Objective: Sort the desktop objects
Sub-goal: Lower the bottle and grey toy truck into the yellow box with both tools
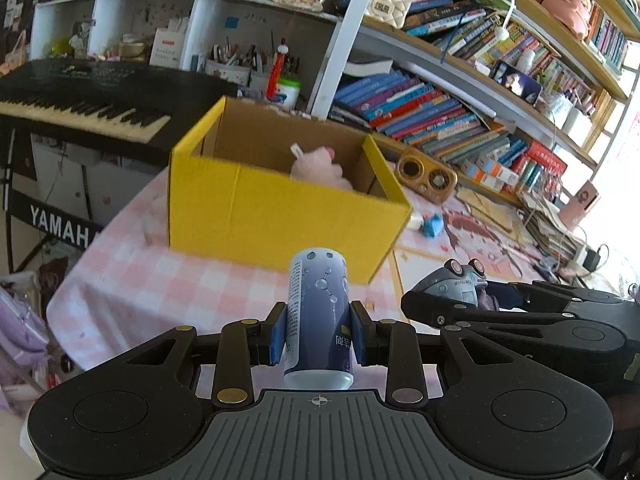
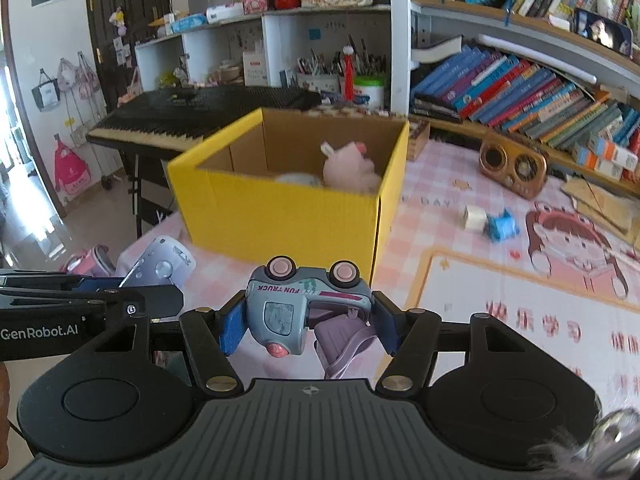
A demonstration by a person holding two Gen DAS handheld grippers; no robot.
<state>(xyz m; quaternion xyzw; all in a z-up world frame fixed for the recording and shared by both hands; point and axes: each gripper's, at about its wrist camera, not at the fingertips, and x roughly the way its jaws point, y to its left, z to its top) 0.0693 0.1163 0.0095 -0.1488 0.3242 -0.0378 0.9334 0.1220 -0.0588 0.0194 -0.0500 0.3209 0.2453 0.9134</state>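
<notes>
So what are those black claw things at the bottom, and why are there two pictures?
Those are two grabbers, each held by a person, each carrying its own camera. One picture looks out from the left gripper, the other from the right gripper.

The left one squeezes a blue and white can. The right one squeezes a grey-blue toy truck, flipped wheels-up.

Ahead, on the pink checked tablecloth, stands a yellow box with a pink plush toy already inside. A small blue toy and a wooden radio sit further along.
</notes>
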